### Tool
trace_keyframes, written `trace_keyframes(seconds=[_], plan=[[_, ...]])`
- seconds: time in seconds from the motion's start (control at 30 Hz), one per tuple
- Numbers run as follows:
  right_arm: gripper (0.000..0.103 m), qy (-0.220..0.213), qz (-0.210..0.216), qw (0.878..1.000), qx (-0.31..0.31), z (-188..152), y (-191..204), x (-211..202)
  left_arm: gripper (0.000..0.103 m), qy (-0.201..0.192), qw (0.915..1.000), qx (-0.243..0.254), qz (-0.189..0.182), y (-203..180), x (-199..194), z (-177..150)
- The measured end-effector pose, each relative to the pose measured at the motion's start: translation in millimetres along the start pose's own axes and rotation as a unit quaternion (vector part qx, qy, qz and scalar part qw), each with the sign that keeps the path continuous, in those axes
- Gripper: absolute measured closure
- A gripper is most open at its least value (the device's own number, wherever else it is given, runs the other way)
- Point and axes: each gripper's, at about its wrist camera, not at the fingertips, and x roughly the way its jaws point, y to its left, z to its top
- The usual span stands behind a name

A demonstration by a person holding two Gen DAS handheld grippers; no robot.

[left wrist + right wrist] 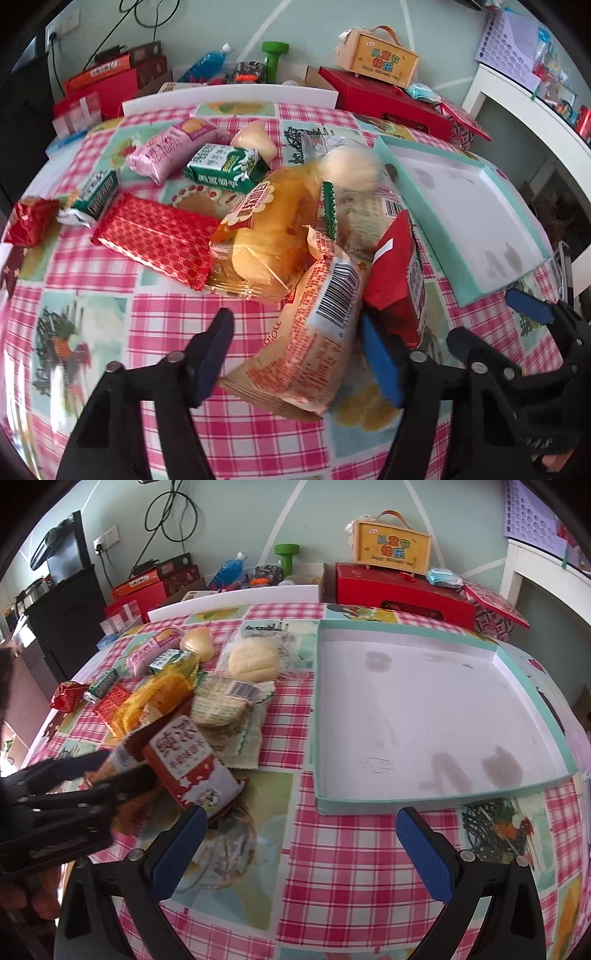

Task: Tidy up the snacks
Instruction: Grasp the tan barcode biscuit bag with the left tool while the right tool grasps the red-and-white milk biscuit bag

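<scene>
I'm at the pick-up step. The left gripper [295, 347] is clenched on the orange packet [317, 369], which stands tilted between its pads at the near edge of the snack pile, just left of the tray [461, 291]; the tray holds nothing yet, so I judge the sorting as barely begun. The red packet [395, 273] leans against the orange one on its right side; it could be dragged along or topple when I lift. Next I need to raise the packet clear of its neighbours, carry it right over the tray's rim, and let go low inside.

The right gripper [303, 849] stands released and holds nothing; it hovers over the table [332, 904] in front of the tray's near wall.

The left view shows the barcode and the pads' contact, which the right view shows only small and from the side. The right view gives the whole tray floor, stained but bare, and the crackers [221, 709] sharply; in the left view they are a blur behind the pile.
</scene>
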Motion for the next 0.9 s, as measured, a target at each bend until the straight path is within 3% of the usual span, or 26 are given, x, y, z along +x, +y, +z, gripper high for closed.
trace_keyframes(seconds=[0.17, 0.27, 0.47, 0.6, 0.77, 0.9], plan=[[0.0, -0.006, 0.013, 1.0, -0.022, 2.8, 13.8, 1.3, 0.052, -0.003, 0.9989, -0.032, -0.034, 11.2, -7.4, -2.7], [0.0, -0.011, 0.026, 0.999, -0.033, 5.4, 23.5, 3.2, 0.057, 0.0, 0.9974, -0.056, -0.046, 20.3, -9.1, -3.9], [0.007, -0.016, 0.038, 0.997, -0.065, 11.2, 44.7, 10.4, 0.057, 0.011, 0.9926, -0.096, -0.074, 35.7, -10.5, -8.0], [0.016, 0.006, 0.052, 0.996, -0.073, 11.7, 51.3, 24.9, 0.056, 0.018, 0.9898, -0.111, -0.087, 40.7, -9.0, -8.7], [0.017, 0.032, 0.082, 0.994, -0.069, 8.7, 52.8, 35.5, 0.055, 0.027, 0.9899, -0.11, -0.084, 39.5, -4.5, -8.0], [0.017, 0.048, 0.073, 0.993, -0.078, 2.9, 56.2, 41.5, 0.053, 0.032, 0.9896, -0.112, -0.085, 36.2, 2.1, -3.3]])
